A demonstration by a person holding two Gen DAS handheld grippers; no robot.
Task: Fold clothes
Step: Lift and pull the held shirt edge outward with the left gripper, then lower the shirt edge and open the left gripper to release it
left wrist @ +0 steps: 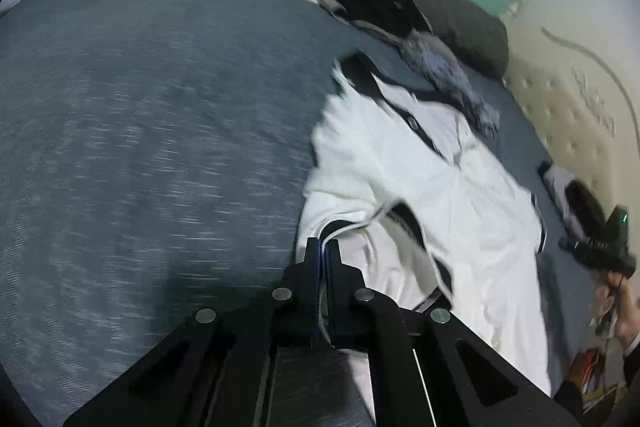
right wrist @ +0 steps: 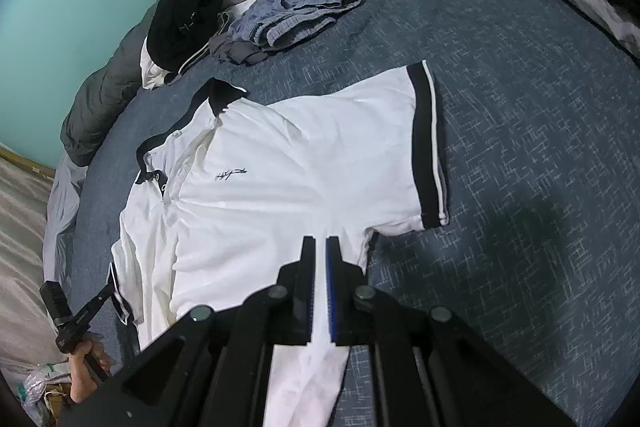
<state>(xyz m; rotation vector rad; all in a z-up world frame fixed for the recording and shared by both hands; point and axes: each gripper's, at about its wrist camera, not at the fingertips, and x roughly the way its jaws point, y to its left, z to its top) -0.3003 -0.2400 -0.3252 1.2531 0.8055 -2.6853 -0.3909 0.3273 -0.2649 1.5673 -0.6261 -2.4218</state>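
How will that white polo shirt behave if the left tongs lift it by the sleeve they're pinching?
The white polo shirt will probably sag and trail, since it already wrinkles where the left tongs pinch its sleeve. It looks thin, so likely light. On the textured blue bedspread it may drag rather than slide.

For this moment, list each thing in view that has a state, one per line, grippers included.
White polo shirt with black collar and cuffs: spread front up on the blue bedcover, one sleeve lying flat, not yet folded.
Left gripper: shut on the shirt's black-trimmed edge.
Right gripper: shut over the shirt's side; whether it pinches fabric is unclear.
Pile of grey and blue checked clothes: heaped, unfolded.
Black garment: crumpled beside the pile.
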